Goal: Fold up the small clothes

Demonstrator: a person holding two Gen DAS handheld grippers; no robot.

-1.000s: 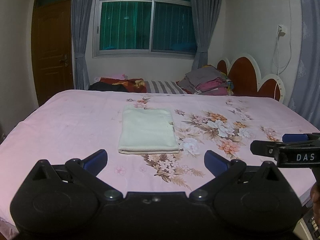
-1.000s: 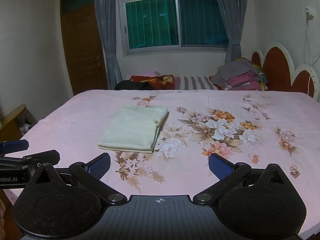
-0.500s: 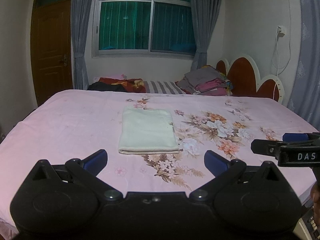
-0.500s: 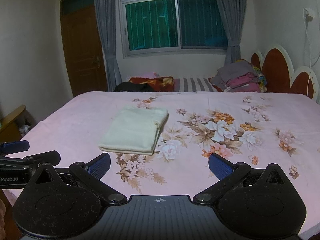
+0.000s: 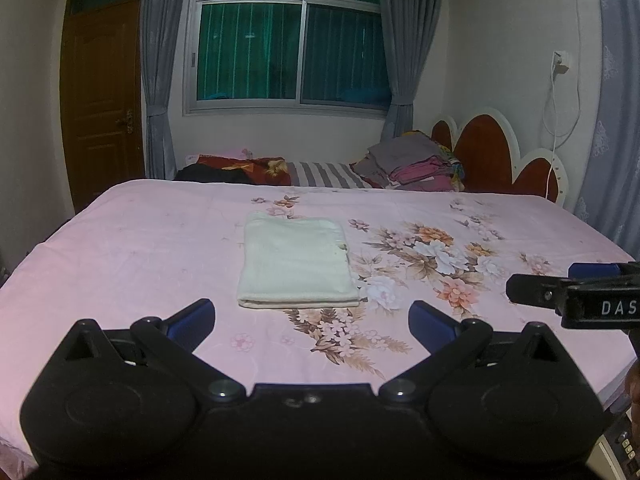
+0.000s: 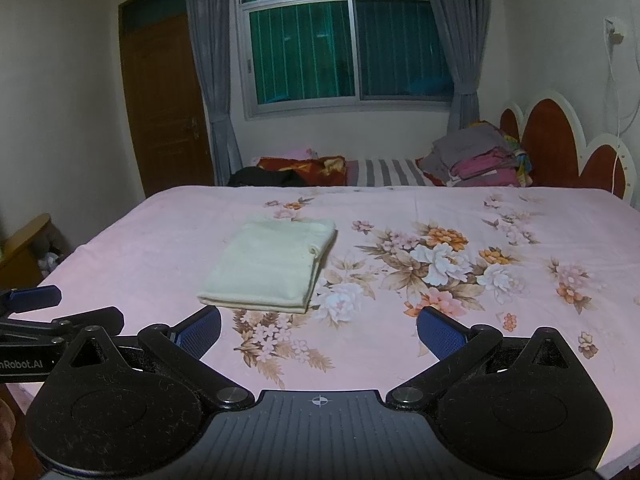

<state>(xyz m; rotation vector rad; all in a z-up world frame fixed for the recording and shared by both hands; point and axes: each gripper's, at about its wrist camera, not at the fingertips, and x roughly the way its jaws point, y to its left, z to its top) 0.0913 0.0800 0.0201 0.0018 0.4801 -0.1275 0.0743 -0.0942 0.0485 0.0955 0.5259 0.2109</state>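
Fold looks finished: the cream cloth (image 5: 296,264) lies as 1 neat rectangle on the bed (image 5: 120,248).

Left gripper (image 5: 312,316) and right gripper (image 6: 319,326) hang near the cloth's front edge, jaws wide open and empty; next is probably another garment or a last half-fold.

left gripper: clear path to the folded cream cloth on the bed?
Probably yes. The left gripper is open, aimed at the folded cream cloth, with only bare pink bedsheet between them. The right gripper sits off to the side, not crossing the path.
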